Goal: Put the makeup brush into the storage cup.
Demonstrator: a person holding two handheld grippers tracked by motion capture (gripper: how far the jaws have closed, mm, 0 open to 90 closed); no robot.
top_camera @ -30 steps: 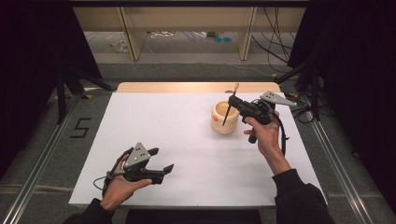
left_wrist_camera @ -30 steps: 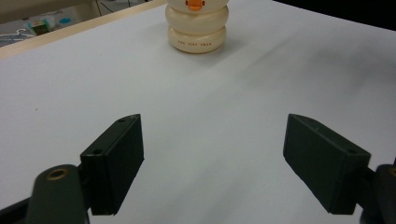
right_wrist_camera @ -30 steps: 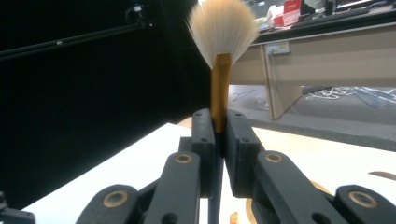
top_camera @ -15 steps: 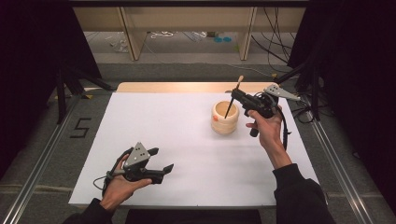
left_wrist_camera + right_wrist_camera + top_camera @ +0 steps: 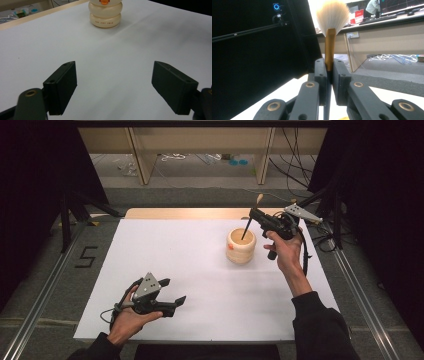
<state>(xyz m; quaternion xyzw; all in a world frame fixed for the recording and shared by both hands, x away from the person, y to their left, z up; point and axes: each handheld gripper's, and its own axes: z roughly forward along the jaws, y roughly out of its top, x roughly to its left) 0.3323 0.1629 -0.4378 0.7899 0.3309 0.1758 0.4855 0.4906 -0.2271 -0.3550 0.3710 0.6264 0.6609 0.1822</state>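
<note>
The right gripper (image 5: 256, 215), clamped on the brush (image 5: 332, 30), holds its dark handle tip in the holder (image 5: 241, 246) right of frame centre; next, judge whether lowering seats it.

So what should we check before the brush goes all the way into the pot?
1. Right gripper jaws shut on the brush: ok.
2. Brush handle tip points into the pot: ok.
3. Pot upright on the white table: ok.
4. Left gripper jaws open, apart from the pot: ok.
5. Pot empty inside: cannot tell.
</note>
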